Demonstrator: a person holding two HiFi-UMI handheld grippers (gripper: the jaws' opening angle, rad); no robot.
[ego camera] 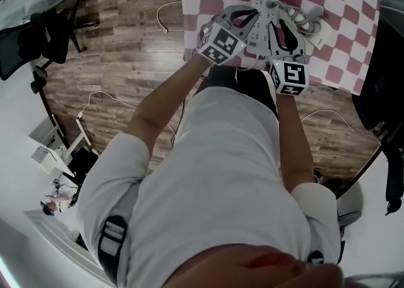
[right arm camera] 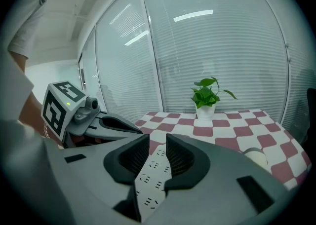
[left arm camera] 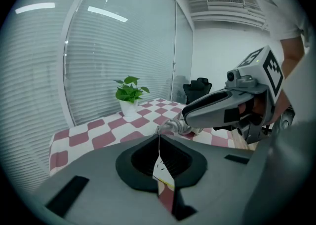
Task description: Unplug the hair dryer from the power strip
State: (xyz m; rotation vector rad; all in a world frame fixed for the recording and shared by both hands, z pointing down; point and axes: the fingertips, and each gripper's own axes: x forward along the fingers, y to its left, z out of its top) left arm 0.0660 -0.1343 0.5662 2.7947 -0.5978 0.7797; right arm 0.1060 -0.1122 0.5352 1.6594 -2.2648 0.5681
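Note:
A white power strip (ego camera: 262,2) lies on the red-and-white checked table (ego camera: 341,2). Right of it lies the grey-white hair dryer (ego camera: 310,20) with its coiled cord. My left gripper (ego camera: 245,18) hovers over the strip's left side, its jaws together with only a thin slit between them in the left gripper view (left arm camera: 159,134). My right gripper (ego camera: 284,33) hangs over the strip's right side. Its jaws stand apart (right arm camera: 158,145) with nothing between them, and the strip (right arm camera: 150,184) shows below through the gap. The plug is hidden.
A small potted plant (right arm camera: 207,98) stands at the table's far side before a glass wall with blinds. A black office chair (ego camera: 38,40) stands on the wooden floor to the left, with thin white cables (ego camera: 101,97) on the floor.

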